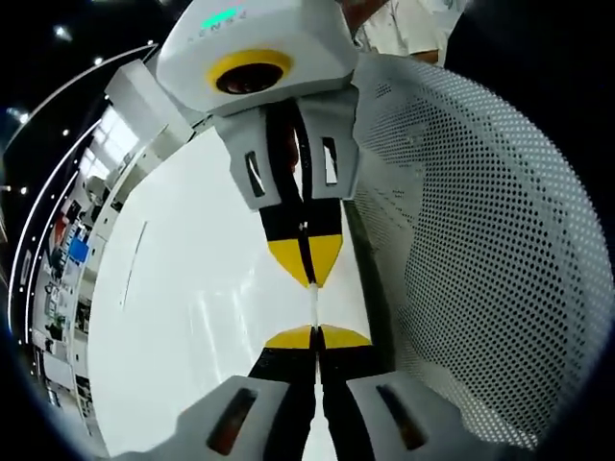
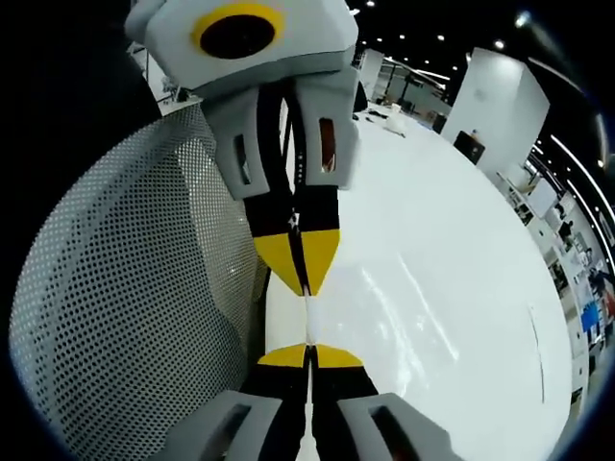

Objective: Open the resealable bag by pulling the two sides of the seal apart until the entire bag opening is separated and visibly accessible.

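Two claws, one bag, one table, one perforated panel.

Left gripper view: left claw (image 1: 314, 336) rose from the bottom, its two yellow-tipped jaws clenched flat together. Right claw (image 1: 309, 274) came down from the top, also two yellow tips, also clenched, pointing straight at the left one. The tips were near each other but apart. In the gap ran one thin pale strip, the bag (image 1: 313, 305), seen edge-on; it went into both pairs of tips, so each claw was grasping the bag. Too thin to tell whether the seal was apart. Under it all lay the glossy white table (image 1: 192, 288). One white panel (image 1: 480, 240) full of small holes curved up just beside the claws. Shelves (image 1: 67, 250) stood far off, blurred.

Right gripper view: same set-up mirrored. Right claw (image 2: 309, 355) was at the bottom, left claw (image 2: 306, 283) at the top, both pinched on the bag (image 2: 309, 322) strip between them. Table (image 2: 432, 288) lay on one side, panel (image 2: 125, 288) on the other. One white pillar (image 2: 495, 96) stood behind the table.
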### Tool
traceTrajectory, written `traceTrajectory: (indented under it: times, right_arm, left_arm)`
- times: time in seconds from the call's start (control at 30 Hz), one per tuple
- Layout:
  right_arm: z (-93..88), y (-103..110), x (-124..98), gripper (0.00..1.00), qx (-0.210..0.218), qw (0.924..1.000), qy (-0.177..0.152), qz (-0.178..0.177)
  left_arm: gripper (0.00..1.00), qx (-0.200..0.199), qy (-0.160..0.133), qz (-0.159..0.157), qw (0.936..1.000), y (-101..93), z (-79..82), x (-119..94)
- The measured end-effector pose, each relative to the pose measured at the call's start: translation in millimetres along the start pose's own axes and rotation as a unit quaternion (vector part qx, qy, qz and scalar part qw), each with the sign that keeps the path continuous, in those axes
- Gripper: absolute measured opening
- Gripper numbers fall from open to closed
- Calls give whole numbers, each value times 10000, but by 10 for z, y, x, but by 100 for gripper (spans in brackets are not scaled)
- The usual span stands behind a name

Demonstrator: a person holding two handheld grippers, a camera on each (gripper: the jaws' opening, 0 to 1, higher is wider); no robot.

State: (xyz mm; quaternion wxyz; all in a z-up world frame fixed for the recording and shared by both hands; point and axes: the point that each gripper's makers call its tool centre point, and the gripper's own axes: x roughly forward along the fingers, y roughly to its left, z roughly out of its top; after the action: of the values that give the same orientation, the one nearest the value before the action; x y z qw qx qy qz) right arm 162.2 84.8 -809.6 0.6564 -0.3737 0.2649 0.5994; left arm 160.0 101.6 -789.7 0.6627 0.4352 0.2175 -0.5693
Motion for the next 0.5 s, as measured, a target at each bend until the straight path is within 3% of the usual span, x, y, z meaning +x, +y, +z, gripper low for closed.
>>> traceTrajectory:
  times: [0.33, 0.5]
  right_arm:
    - [56, -55, -13, 0, -11, 10000, -15, -29]
    - [111, 18, -8, 2, -87, 9998, -105, 150]
  left_arm:
    - [0, 17, -26, 26, 10000, 47, 3, -11]
    - [0, -43, -62, 28, 10000, 44, -21, -10]
